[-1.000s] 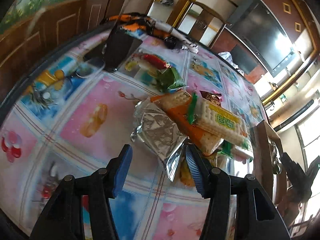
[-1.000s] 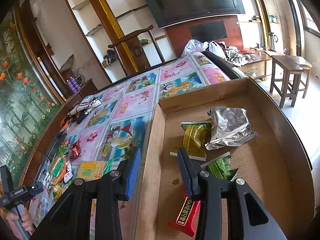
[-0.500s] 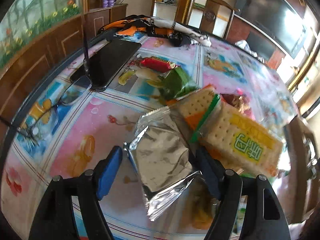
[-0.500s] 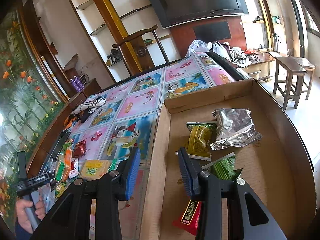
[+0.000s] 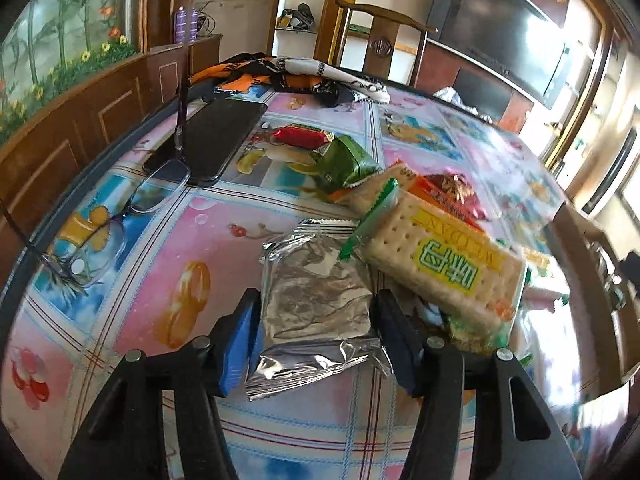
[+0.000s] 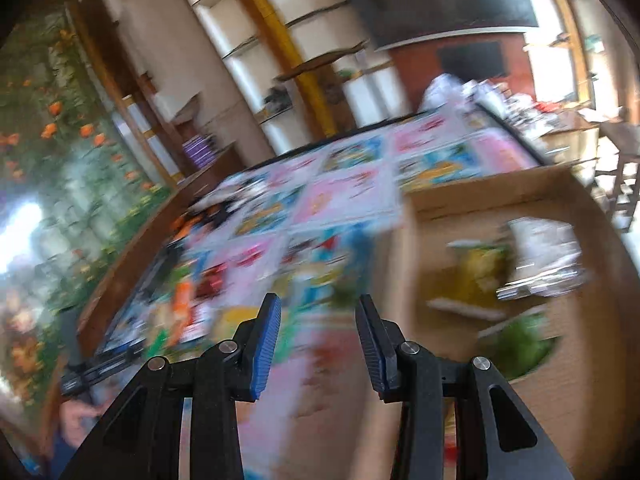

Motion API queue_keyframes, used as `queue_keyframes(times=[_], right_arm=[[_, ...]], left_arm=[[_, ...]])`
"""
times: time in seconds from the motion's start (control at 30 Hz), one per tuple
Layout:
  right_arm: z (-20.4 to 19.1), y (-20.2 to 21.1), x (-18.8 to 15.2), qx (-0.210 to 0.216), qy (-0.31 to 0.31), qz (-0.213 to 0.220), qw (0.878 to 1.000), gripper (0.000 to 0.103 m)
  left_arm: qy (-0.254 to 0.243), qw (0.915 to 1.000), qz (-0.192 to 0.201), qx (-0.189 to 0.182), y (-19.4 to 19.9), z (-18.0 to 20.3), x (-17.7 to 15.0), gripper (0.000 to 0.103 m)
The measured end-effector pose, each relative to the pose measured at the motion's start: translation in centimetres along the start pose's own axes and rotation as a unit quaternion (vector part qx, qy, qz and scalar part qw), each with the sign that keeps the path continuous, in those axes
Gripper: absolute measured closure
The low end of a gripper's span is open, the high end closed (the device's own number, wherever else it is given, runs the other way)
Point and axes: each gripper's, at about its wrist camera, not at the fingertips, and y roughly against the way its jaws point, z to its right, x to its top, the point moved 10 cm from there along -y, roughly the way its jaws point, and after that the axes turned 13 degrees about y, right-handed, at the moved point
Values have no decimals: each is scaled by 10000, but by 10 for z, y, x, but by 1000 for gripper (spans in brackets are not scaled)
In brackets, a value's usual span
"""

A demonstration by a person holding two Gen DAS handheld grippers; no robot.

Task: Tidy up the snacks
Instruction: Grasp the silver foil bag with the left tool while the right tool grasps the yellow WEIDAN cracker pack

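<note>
Left gripper (image 5: 316, 336): your fingers are spread on either side of the silver foil packet (image 5: 316, 304), both pads just beside its edges; you cannot tell from this view whether they touch it.
Silver foil packet: it lies flat on the patterned table (image 5: 140, 264), its far edge tucked under the cracker pack (image 5: 440, 264).
Snack pile: the cracker pack leans over a green packet (image 5: 348, 162) and a red candy (image 5: 304, 136) farther back.
Nearby: glasses (image 5: 112, 220) and a dark phone (image 5: 216, 136) sit to the left.
Right gripper (image 6: 318, 340): your fingers are spread apart, holding nothing, above the table beside the cardboard box (image 6: 600, 360).
Cardboard box: blurred; it holds a silver bag (image 6: 540, 256), a yellow packet (image 6: 476, 276) and a green one (image 6: 516, 344).
</note>
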Motion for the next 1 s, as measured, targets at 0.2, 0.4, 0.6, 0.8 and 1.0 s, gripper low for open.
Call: queue_keyframes(times=[0.2,0.4,0.6,0.8,1.0], right_arm=[[-54,-56,0,569,-72,-713,9958,59],[-60,-116,6,235,2,-1054,9942,58],[-49,-131,-13,300,-107,-1392,9898,55],[-90,-116,-39,1155,265,-1616,9797,36],[-109,-121,-49,251,1494,-1612,9752,35]], left_arm=[[107,9999,7,-114,2,0,0,46],[115,9999,6,-124,3,-1,0,46],[77,9999,9,-82,2,-2,0,46],[72,9999,9,-75,2,-2,0,46],[62,9999,6,-101,2,-1,0,46]])
